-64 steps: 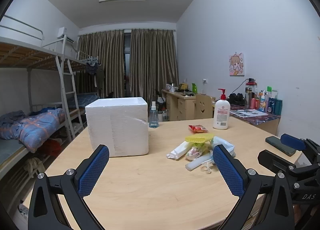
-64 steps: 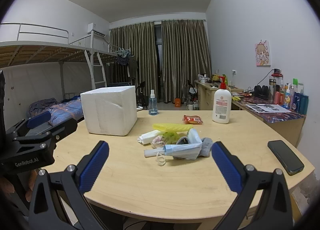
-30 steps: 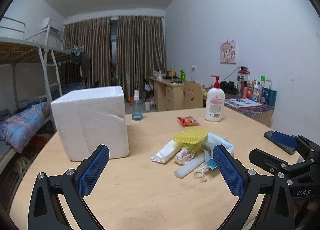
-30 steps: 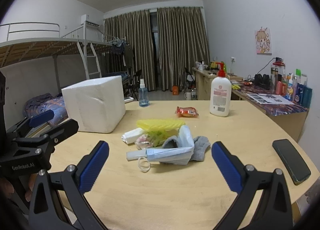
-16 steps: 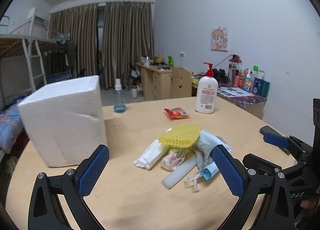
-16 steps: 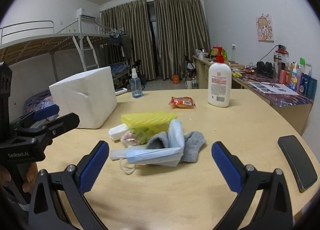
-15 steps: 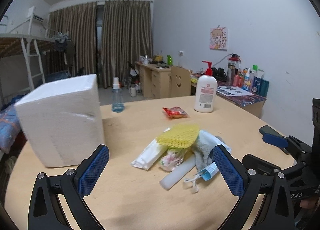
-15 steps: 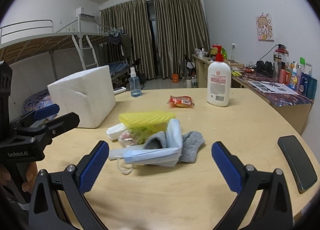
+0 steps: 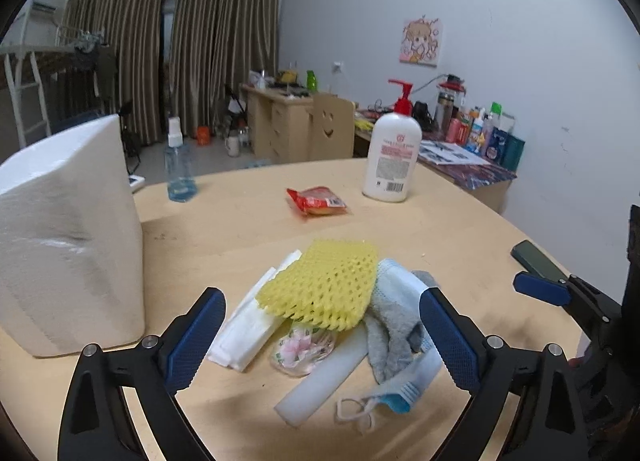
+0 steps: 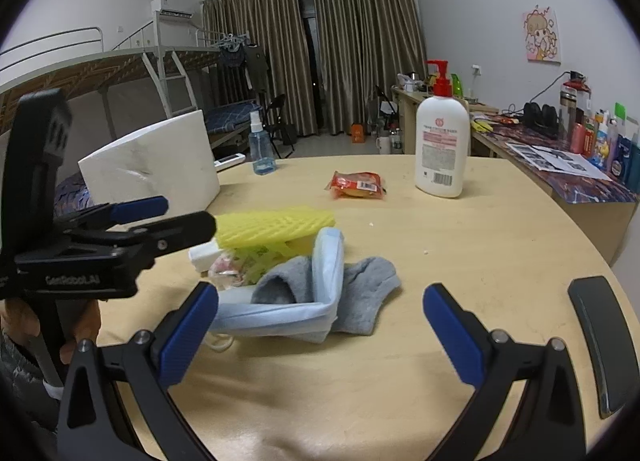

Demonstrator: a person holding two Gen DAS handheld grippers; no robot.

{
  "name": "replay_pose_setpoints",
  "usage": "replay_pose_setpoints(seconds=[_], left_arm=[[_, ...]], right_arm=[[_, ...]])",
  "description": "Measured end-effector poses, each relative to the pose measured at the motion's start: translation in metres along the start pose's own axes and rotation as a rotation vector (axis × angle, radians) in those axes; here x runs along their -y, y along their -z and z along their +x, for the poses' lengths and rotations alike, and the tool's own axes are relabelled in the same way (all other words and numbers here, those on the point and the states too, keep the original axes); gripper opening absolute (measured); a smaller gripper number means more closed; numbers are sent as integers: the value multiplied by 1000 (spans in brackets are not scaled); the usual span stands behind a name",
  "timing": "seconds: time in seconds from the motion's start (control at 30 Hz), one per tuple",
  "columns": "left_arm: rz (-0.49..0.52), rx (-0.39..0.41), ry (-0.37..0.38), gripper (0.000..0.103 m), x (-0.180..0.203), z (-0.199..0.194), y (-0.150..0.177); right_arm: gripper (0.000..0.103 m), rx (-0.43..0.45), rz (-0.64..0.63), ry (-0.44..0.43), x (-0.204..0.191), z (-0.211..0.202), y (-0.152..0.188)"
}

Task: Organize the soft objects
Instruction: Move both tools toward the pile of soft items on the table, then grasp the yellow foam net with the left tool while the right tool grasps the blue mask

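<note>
Nothing sorted yet, as far as I can judge: the soft things sit in one heap in the middle of the round wooden table point(image 9: 460, 229), and neither tool has anything in it

Left gripper point(image 9: 320, 337) has its blue pads wide apart, nothing between them pressed, though the jaws have just been closing a little; the heap lies just ahead, framed by the two pads. Right gripper point(image 10: 320, 325) is also spread wide and empty, with the mask and sock in front of its left pad

Heap, top down:
- yellow foam net point(image 9: 324, 289), open mesh, springy looking, lying on top of the rest
- white tissue pack point(image 9: 250, 327), flat, crinkly plastic wrap, poking out on the box side
- small clear pouch with pink flowers point(image 9: 302, 347), glossy, under the net
- white foam strip point(image 9: 326, 377), smooth, long and flat, sticking out toward the left gripper
- grey sock point(image 10: 360, 297), knit, floppy, bunched up
- blue face mask point(image 10: 320, 293), pleated thin fabric, folded into an L over the sock, white ear loop trailing

White foam box point(image 9: 68, 245) stands just beside the heap, blocky, grainy surface; likely the place for the items but I cannot tell if it is open. Everything is left to do: pick each piece and put it away

Also on the table, well apart from the heap: lotion pump bottle point(image 10: 440, 149), red snack packet point(image 10: 356, 185), small spray bottle point(image 9: 178, 169), dark phone point(image 10: 604, 341) near the edge
</note>
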State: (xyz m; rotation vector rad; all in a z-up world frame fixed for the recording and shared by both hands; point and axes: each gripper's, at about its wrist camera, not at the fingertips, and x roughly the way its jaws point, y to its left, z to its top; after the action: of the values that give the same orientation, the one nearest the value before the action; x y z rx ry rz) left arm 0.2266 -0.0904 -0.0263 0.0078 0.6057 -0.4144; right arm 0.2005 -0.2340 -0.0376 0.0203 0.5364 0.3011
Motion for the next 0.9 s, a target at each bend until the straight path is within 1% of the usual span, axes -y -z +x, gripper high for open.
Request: replay_pose_setpoints(seconds=[0.03,0.1,0.17,0.2,0.3,0.47,0.57,0.6,0.67,0.7,0.73,0.8,0.9], left_arm=[[1,-12,4,92,0,5,-1],[4,-31,6,90,-3,14,-3],[7,-59,7,85,-6,24,-3],[1,-67,10,78,-8,26,-2],[-21,-108,40,73,-14,35,0],[-19,-133,52,58,-15,44,4],[-8,-123,61,46,-13,46,4],[-8,-120,63,38,-13,46,4],[-15,-113,70,36,-14,48,4],[-15,-106,70,30,-14,48,3],[-19,-96,73,26,-15,47,3],[-23,-71,86,25,-16,43,0],[-24,-21,117,19,-14,33,-3]], right_arm=[[103,-6,1,-4,1,1,0],[103,-16,2,-14,2,4,-1],[103,-24,3,-18,4,5,-2],[103,-25,4,-19,5,6,-2],[103,-36,6,-20,8,8,-3],[103,-63,0,-8,9,13,-3],[103,-73,0,-6,10,15,-4],[103,-77,0,-5,11,16,-4],[103,-85,1,-9,12,19,-3],[103,-87,0,-9,12,19,-3],[103,-90,-1,-10,12,20,-2],[103,-93,4,-15,13,20,-2],[103,-94,13,-20,14,20,-1]])
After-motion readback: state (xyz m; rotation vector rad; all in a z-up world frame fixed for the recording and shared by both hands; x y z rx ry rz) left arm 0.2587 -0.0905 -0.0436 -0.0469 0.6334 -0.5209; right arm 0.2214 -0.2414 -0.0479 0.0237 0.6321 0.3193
